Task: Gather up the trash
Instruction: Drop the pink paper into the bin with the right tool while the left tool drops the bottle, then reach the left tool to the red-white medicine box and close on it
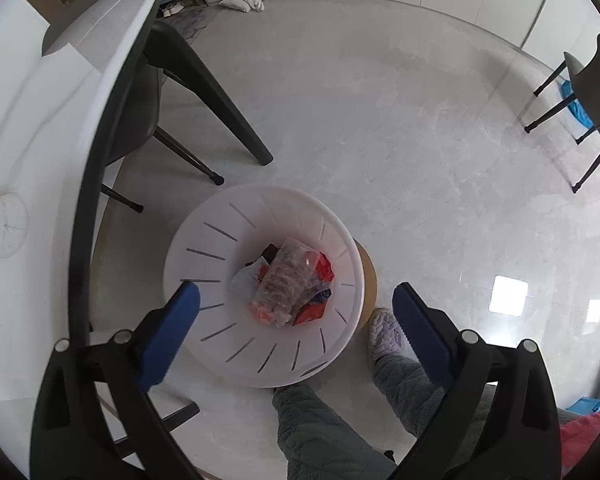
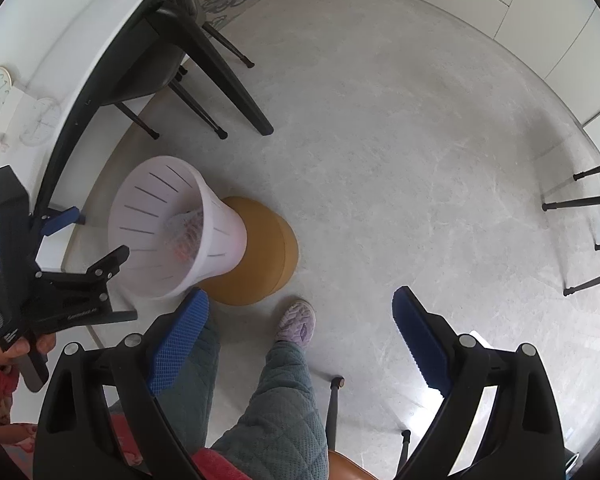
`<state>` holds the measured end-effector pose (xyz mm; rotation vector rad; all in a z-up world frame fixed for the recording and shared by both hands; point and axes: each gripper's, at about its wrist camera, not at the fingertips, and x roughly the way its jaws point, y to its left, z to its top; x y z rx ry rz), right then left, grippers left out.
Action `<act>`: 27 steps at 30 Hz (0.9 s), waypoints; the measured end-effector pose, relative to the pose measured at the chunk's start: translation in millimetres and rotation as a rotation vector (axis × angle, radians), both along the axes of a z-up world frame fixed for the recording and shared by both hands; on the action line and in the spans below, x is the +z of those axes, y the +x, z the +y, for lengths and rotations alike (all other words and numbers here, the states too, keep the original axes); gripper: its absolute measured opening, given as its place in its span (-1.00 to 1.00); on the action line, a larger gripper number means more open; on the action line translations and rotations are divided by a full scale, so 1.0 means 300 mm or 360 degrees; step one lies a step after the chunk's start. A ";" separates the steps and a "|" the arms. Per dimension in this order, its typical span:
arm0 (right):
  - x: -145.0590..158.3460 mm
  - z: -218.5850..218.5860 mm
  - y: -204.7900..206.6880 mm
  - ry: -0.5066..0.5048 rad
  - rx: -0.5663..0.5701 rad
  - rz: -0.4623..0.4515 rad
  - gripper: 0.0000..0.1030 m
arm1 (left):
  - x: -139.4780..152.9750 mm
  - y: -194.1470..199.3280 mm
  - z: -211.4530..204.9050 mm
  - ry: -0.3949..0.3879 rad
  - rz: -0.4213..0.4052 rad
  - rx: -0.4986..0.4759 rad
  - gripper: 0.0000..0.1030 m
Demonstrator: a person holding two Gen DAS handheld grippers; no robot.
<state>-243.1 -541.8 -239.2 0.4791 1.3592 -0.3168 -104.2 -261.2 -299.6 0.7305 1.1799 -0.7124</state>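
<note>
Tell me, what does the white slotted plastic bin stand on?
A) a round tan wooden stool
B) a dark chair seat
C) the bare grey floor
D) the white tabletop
A: in the right wrist view the white slotted plastic bin rests on a round tan wooden stool that stands on the grey floor, beside the white table rather than on it.

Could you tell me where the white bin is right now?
The white bin stands on the floor beside the table, directly under the left claw.
</note>
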 end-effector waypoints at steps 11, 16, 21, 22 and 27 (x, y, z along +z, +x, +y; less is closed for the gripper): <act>0.311 0.137 0.202 -0.0142 0.0245 -0.0329 0.93 | 0.454 0.068 0.157 -0.0378 -0.0035 0.0288 0.85; 0.453 0.300 0.365 -0.0083 0.0461 -0.0523 0.95 | 0.608 0.159 0.331 -0.0433 -0.0163 0.0503 0.85; 0.527 0.522 0.549 0.0003 0.0741 -0.0630 0.95 | 0.702 0.263 0.580 -0.0460 -0.0231 0.0828 0.85; 0.533 0.560 0.579 0.0019 0.0778 -0.0636 0.95 | 0.717 0.285 0.628 -0.0462 -0.0242 0.0887 0.85; 0.568 0.802 0.780 0.0119 0.0975 -0.0670 0.95 | 0.756 0.430 0.944 -0.0417 -0.0339 0.1200 0.85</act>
